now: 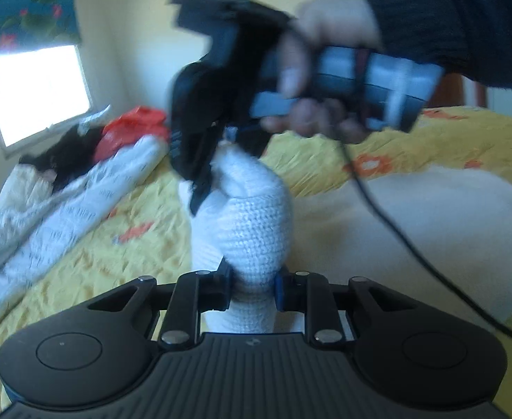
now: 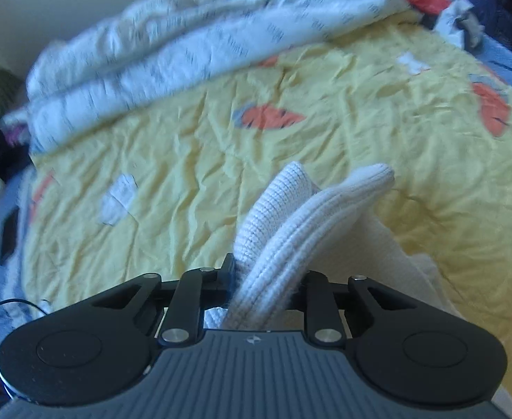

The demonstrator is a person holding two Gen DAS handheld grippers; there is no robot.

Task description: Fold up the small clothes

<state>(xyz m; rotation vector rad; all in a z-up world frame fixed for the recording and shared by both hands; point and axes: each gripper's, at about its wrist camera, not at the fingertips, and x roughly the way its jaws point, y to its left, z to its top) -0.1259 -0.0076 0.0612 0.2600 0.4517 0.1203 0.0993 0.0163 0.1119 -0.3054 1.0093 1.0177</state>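
A small white knitted garment (image 1: 252, 223) hangs stretched in the air above the bed. My left gripper (image 1: 252, 291) is shut on its lower end, pads pressing the knit from both sides. In the left wrist view, a person's hand (image 1: 325, 35) holds my right gripper (image 1: 200, 192), whose dark fingers pinch the garment's upper end. In the right wrist view, the right gripper (image 2: 266, 286) is shut on the same white garment (image 2: 283, 223). A ribbed edge and a knit layer stick out past its fingers.
A wrinkled yellow bedspread (image 2: 290, 104) with orange flowers lies below. A rumpled white printed cloth (image 1: 64, 202) runs along its far side, with a red bag (image 1: 130, 129) and a dark item (image 1: 71, 150) behind. A cable (image 1: 395, 230) trails over a white cloth (image 1: 430, 216).
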